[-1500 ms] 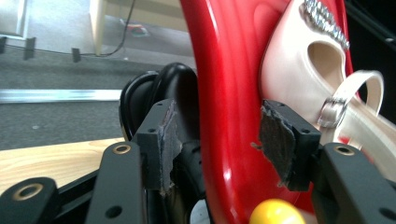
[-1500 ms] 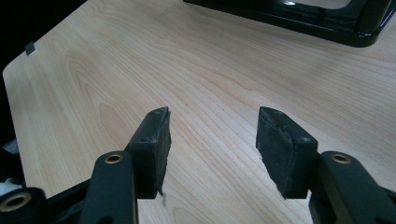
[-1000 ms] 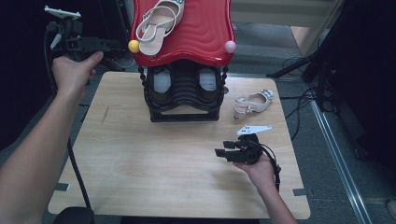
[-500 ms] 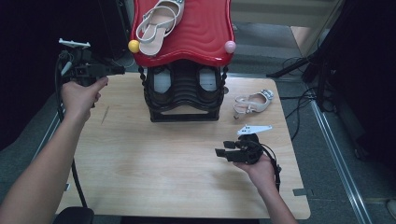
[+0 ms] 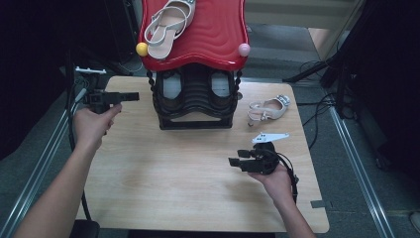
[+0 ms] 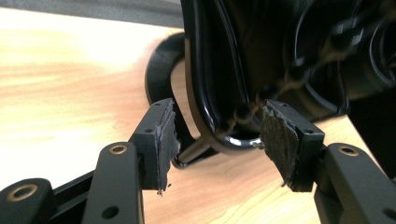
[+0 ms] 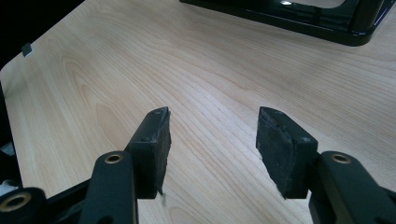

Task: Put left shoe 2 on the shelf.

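Right now the left gripper (image 5: 130, 95) is held level just off the left side of the black shoe rack (image 5: 197, 101), its jaws parted about halfway and gripping nothing. Seen from the left gripper view, the rack's glossy black side frame (image 6: 212, 93) stands straight ahead, and its lower curved bar (image 6: 233, 140) sits between the two pads (image 6: 164, 137), close to them but not yet pinched. That is the relation the coming move seems to turn on: the bar lies dead ahead of the left gripper, its long run going up and away from the jaws, so a short push forward and a squeeze would likely catch it.

Nearer the person, the right gripper (image 5: 236, 162) rests low over the bench (image 5: 148, 188), well apart from the rack, jaws open wide and empty; the left hand is plainly the nearer one. Past the right gripper, a pale sandal (image 5: 267, 108) lies on the bench beside the rack's right side, and a second sandal (image 5: 168, 22) sits on the red top (image 5: 218, 34).

The high view gives the whole layout and both sandals; the left gripper view alone shows how the bar sits between the pads, while the right gripper view shows bare wood (image 7: 210, 70) and the rack's base (image 7: 299, 21) far ahead
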Demonstrator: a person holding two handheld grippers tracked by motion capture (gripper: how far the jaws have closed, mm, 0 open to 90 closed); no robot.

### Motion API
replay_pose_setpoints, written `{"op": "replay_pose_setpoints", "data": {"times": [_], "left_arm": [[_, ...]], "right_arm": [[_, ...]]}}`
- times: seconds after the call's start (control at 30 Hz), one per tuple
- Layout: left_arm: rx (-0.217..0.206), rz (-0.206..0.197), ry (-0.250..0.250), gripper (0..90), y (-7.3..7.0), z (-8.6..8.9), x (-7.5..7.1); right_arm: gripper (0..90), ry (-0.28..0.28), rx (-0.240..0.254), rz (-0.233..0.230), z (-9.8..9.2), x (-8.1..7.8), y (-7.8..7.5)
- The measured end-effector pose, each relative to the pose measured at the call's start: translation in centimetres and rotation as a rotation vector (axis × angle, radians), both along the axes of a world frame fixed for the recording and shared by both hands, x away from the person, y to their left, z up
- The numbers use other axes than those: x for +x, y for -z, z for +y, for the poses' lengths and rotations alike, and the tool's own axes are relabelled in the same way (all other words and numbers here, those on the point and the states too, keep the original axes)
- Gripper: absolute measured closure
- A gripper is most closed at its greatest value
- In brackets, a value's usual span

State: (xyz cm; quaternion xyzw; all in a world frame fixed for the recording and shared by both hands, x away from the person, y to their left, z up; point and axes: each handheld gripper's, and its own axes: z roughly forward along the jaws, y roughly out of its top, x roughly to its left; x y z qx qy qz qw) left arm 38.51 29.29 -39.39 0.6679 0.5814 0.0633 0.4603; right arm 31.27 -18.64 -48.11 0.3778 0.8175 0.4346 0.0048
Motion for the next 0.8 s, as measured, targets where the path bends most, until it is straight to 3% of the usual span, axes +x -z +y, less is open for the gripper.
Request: {"op": "replay_pose_setpoints", "data": {"times": [0.23,0.47,0.63,0.8], "left_arm": [[0.019,0.016,0.027,44.4,2.6,-1.3,-1.6],[-0.001,0.031,0.039,43.8,4.6,-1.9,-3.3],[0.013,0.055,0.063,43.6,5.4,-1.9,-4.3],[-0.008,0.053,0.067,42.8,5.8,-1.7,-5.6]], "right_arm": [[46.3,0.001,-0.001,-0.001,-0.1,0.0,0.0],[46.3,0.004,-0.001,-0.003,-0.2,0.0,0.0],[46.3,0.006,0.001,-0.002,-0.2,0.1,0.0],[46.3,0.014,0.002,-0.003,-0.4,0.2,0.0]]}}
